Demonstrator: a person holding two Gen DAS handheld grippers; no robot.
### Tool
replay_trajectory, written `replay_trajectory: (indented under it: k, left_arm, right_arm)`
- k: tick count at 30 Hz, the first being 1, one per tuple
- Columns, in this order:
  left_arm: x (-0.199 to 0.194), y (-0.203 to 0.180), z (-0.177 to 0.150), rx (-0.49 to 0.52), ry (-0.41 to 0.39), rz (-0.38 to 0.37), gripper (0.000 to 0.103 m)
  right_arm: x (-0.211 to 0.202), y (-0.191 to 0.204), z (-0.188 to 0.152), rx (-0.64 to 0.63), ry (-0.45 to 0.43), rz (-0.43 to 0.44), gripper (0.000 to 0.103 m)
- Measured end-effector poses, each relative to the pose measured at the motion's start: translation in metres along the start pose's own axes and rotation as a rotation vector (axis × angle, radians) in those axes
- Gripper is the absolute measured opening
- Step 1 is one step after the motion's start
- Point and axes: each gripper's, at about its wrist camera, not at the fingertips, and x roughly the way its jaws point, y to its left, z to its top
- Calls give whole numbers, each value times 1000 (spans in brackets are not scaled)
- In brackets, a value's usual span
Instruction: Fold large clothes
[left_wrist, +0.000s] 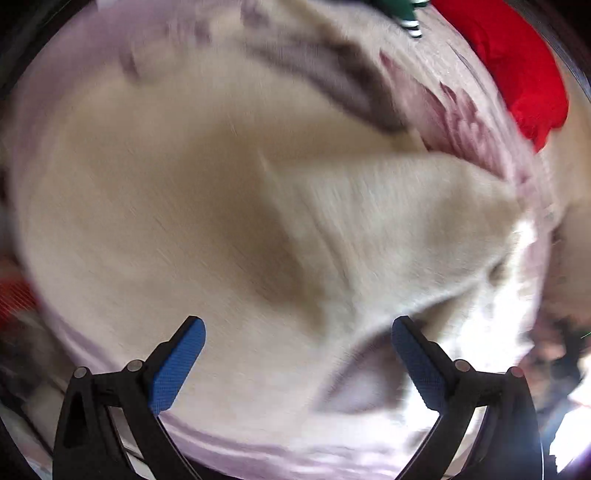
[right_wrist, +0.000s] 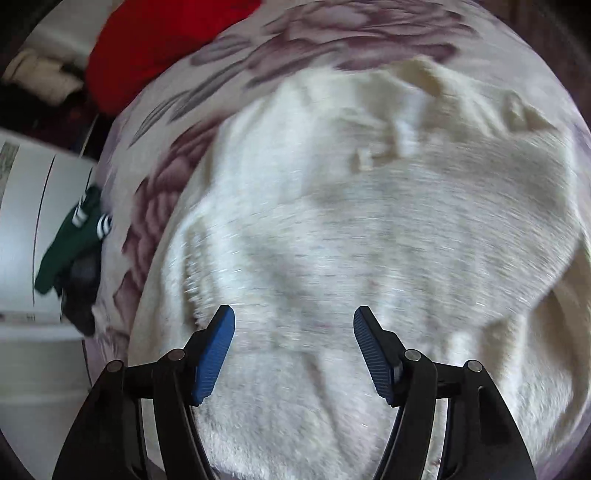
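Left tool (left_wrist: 297, 362) jaws apart over blurred cream garment (left_wrist: 221, 206); red cloth (left_wrist: 517, 66) upper right.

You had the large fleece garment (right_wrist: 369, 229) spread on the flowered bedspread (right_wrist: 332, 40), which showed beyond its far edge and along its left side in the right wrist view. Your right gripper (right_wrist: 294, 350) hung over the garment's near part, jaws spread with only fabric between them. Your left gripper (left_wrist: 297, 363) was likewise above the garment (left_wrist: 221, 203), jaws wide apart. A bundled cloth (right_wrist: 155, 48) lay at the far left corner of the bedspread. A striped-cuff garment (right_wrist: 74, 240) sat at the bedspread's left edge, partly over a dark item (right_wrist: 83, 291) just nearer you.
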Motion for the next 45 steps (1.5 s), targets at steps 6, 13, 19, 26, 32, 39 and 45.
replay_trajectory:
  k: [6, 13, 19, 26, 32, 39, 45]
  left_arm:
    - [52, 17, 5, -398, -51, -310, 86]
    - [-12, -30, 67, -175, -389, -22, 12]
    - [-63, -66, 151, -35, -565, -5, 10]
    - [-73, -139, 175, 160, -617, 18, 10]
    - [-39, -103, 179, 37, -488, -53, 20]
    - [-36, 29, 183, -319, -463, -155, 62]
    - [-11, 28, 145, -317, -337, -276, 62]
  right_arm:
    - [8, -48, 1, 97, 3, -50, 69]
    - [28, -19, 1, -25, 12, -87, 69]
    - [70, 41, 13, -78, 2, 13, 69]
    - [132, 68, 27, -133, 113, -64, 70]
    - [121, 17, 12, 4, 161, 37, 71]
    - [84, -24, 1, 15, 102, 54, 71]
    - [57, -82, -11, 65, 114, 56, 71]
